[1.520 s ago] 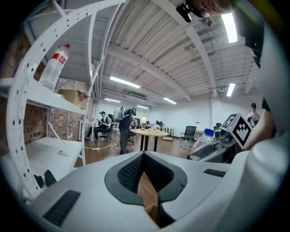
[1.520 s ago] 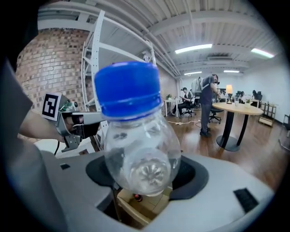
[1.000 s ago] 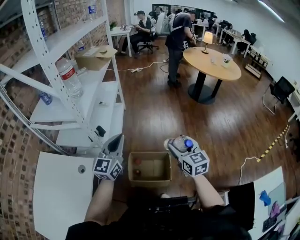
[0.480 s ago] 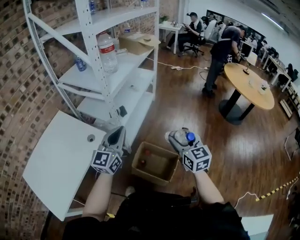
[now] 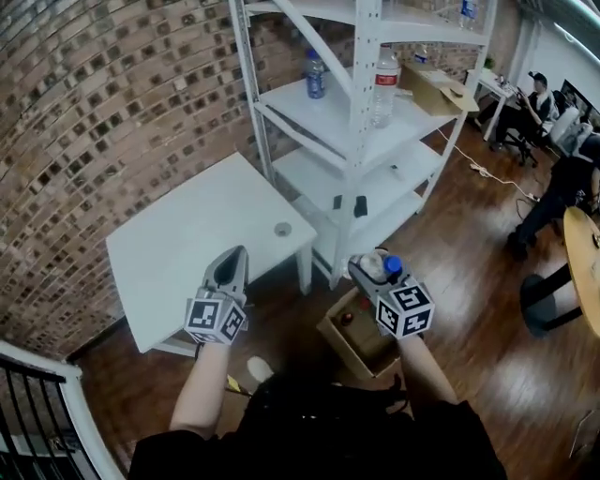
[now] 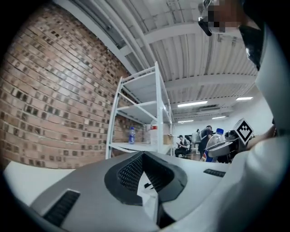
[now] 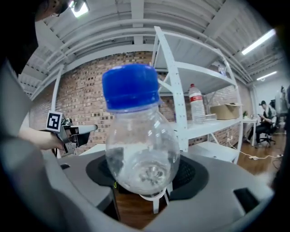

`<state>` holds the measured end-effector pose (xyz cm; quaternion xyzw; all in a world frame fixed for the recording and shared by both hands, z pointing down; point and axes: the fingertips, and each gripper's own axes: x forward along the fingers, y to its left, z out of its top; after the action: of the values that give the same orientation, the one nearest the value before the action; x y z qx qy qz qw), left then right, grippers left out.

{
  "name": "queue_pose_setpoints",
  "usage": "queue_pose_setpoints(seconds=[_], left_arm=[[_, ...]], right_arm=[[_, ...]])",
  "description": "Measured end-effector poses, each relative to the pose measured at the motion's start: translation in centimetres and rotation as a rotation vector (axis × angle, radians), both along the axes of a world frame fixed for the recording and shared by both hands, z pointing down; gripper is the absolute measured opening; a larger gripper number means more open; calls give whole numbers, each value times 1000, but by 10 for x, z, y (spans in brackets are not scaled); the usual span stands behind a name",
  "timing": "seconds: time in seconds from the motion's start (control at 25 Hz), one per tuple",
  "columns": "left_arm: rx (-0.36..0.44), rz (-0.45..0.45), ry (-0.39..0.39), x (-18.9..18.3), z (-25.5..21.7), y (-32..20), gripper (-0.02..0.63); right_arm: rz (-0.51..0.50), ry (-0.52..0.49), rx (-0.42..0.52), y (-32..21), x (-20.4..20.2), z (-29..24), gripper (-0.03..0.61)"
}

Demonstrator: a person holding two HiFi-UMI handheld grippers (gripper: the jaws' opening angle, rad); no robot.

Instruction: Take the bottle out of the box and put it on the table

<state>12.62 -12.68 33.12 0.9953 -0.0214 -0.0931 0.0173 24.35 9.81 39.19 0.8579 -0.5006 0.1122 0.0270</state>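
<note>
The bottle [image 7: 140, 154] is pinched between the jaws of the right gripper [image 5: 370, 274], above the box [image 5: 337, 343]. The left gripper [image 5: 234, 258] is pressed together and holds nothing. The bottle should be stood well inside the table [image 5: 178, 253], off to the right gripper's left and away from the edges. The shelf [image 5: 370, 159] just ahead should be missed.

Right claw [image 5: 368, 268] holds bottle [image 5: 378, 266] — outside the box [image 5: 349, 345].

There were four bottles: a blue-capped bottle [image 5: 375, 269], a blue bottle [image 5: 315, 73], a red-labelled bottle [image 5: 384, 82], a top-shelf bottle [image 5: 466, 11]; two cardboard boxes, floor box [image 5: 341, 345] and shelf box [image 5: 433, 86]; one desk [image 5: 202, 239]; one shelving unit [image 5: 323, 117].
</note>
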Motion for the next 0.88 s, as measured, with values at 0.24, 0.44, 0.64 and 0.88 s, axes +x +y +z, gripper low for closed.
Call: queue_pose_setpoints(seconds=[0.24,0.44,0.64,0.88], left_arm=[[36,-141,17,-50,-8,-109,-6],[13,-281,56,-93,-14,-217,-6],[16,-384,47,-139,-4,-306,-6],[4,-514,35,-200,3,-365,-6]], right_arm=[[-167,13,-18,-145,-16,-3,313],[-282,39,-16,-271,-27,-20,313],[-347,40,-16,-373,-45,-18,313],[-486,23,-50,-467,-89,-5,313]])
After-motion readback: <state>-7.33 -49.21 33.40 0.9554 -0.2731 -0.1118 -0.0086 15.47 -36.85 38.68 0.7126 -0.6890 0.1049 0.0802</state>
